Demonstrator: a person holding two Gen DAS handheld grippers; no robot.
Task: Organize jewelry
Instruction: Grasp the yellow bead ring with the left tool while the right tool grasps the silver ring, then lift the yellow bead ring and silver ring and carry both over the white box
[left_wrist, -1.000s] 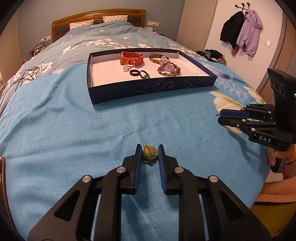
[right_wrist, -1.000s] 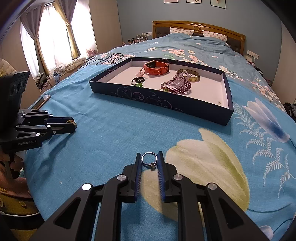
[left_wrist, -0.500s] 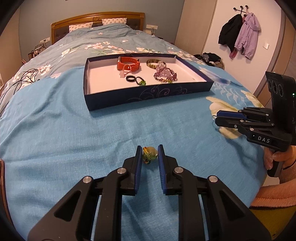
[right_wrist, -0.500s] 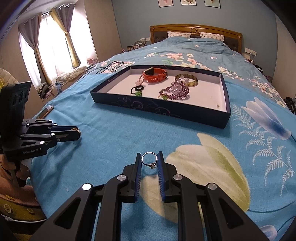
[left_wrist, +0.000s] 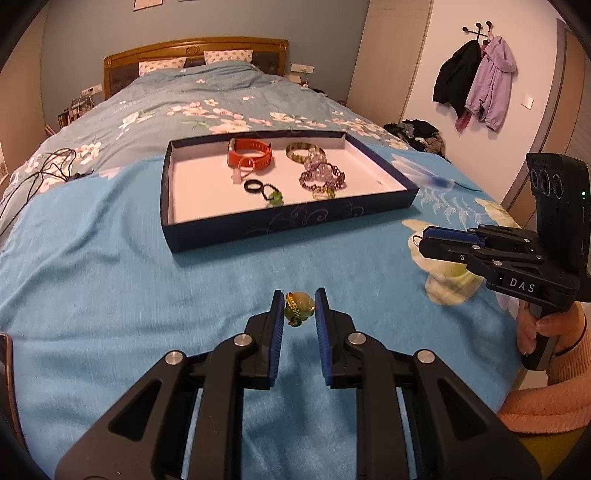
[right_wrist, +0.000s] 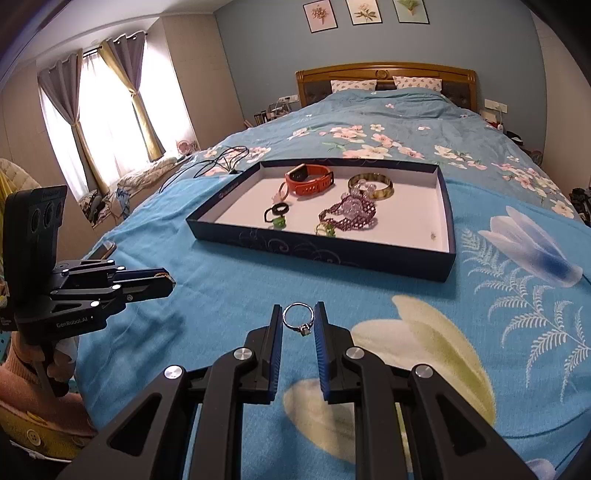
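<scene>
- The left gripper (left_wrist: 299, 309), low in the frame, clamps a green bead charm (left_wrist: 298, 307).
- A dark tray (left_wrist: 291, 225) of jewelry sits centre frame.
- The right gripper (left_wrist: 421, 240) enters from the right edge.

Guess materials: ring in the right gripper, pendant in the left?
Ring in right gripper: likely polished silver-tone metal, given its bright thin band and small stone setting. Pendant in left gripper: looks like glossy translucent green stone or glass, with woven cord.
</scene>
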